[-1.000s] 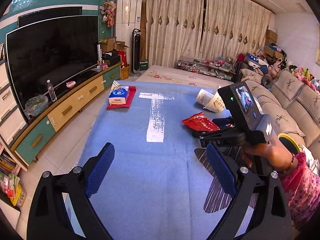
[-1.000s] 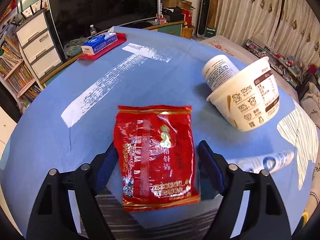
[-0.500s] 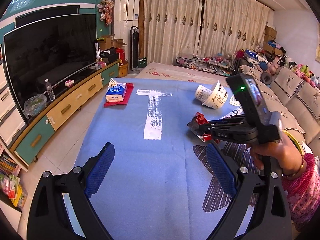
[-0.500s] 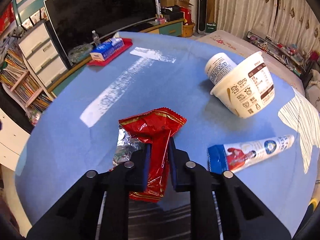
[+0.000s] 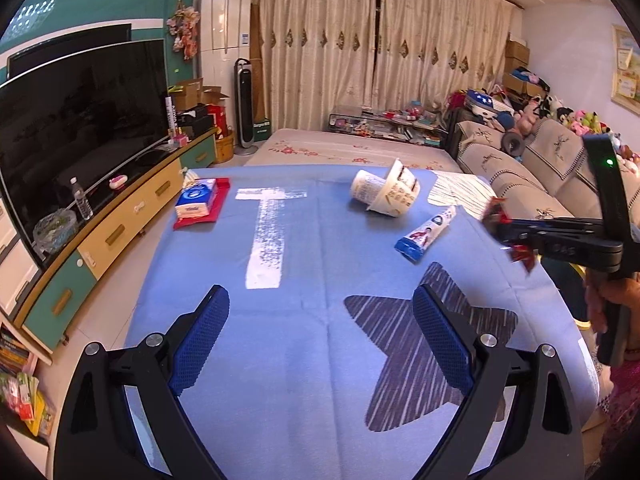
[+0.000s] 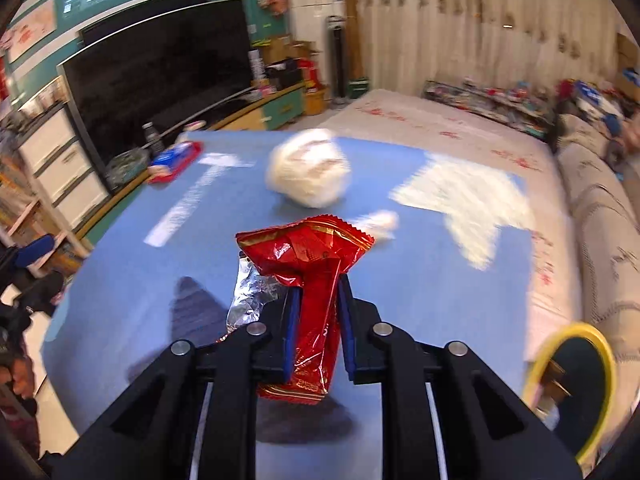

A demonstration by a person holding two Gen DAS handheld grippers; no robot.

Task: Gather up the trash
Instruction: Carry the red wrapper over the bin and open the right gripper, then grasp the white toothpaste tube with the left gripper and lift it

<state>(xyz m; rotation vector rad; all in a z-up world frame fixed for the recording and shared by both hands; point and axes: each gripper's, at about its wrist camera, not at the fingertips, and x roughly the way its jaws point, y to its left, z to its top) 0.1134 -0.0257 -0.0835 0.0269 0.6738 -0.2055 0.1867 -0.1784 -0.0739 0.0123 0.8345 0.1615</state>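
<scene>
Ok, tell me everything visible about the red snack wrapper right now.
The red snack wrapper is a crinkled glossy foil packet with gold print, a serrated top edge and silver lining showing on its left. It is pinched upright at its middle between the blue pads of the right claw, lifted clear of the blue tablecloth. Only the pads touch it.

Black claw (image 5: 320, 344) frames, blue mesh pads (image 5: 200, 340), silver screws.
</scene>
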